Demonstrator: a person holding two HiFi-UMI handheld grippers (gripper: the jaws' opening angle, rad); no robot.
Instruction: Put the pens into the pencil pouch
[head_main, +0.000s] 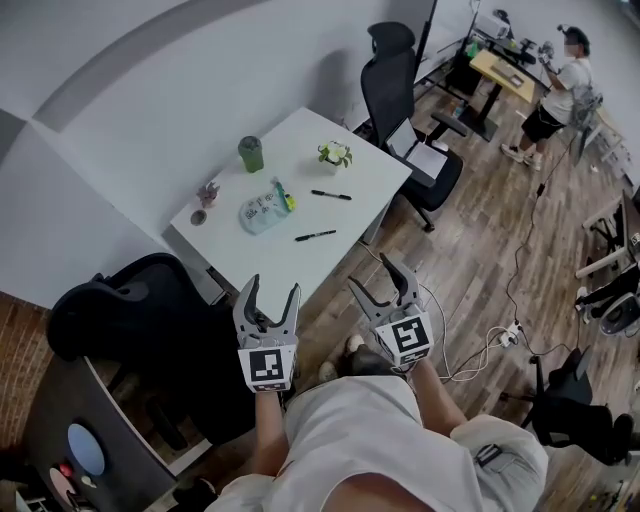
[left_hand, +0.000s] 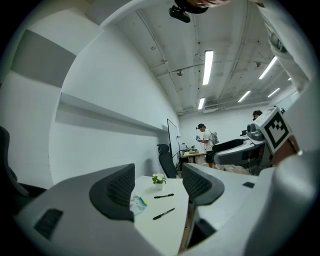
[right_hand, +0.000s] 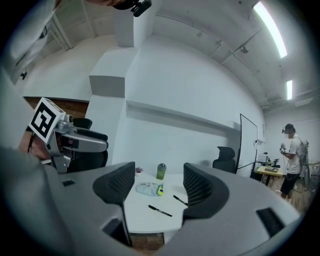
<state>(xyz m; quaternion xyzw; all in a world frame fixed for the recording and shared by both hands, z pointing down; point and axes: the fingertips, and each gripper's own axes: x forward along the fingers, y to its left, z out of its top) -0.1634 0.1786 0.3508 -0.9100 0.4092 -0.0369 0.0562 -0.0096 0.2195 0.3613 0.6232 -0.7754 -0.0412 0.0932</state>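
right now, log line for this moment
left gripper: open, empty | right gripper: open, empty | two pens: on table, beside pencil pouch

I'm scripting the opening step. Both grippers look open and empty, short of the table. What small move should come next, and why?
Probably bring the right gripper forward toward the nearer pen. Its jaws stand apart on nothing, as do the left gripper's. That pen and the farther pen lie loose on the white table near the pencil pouch, and neither gripper is over the table yet.
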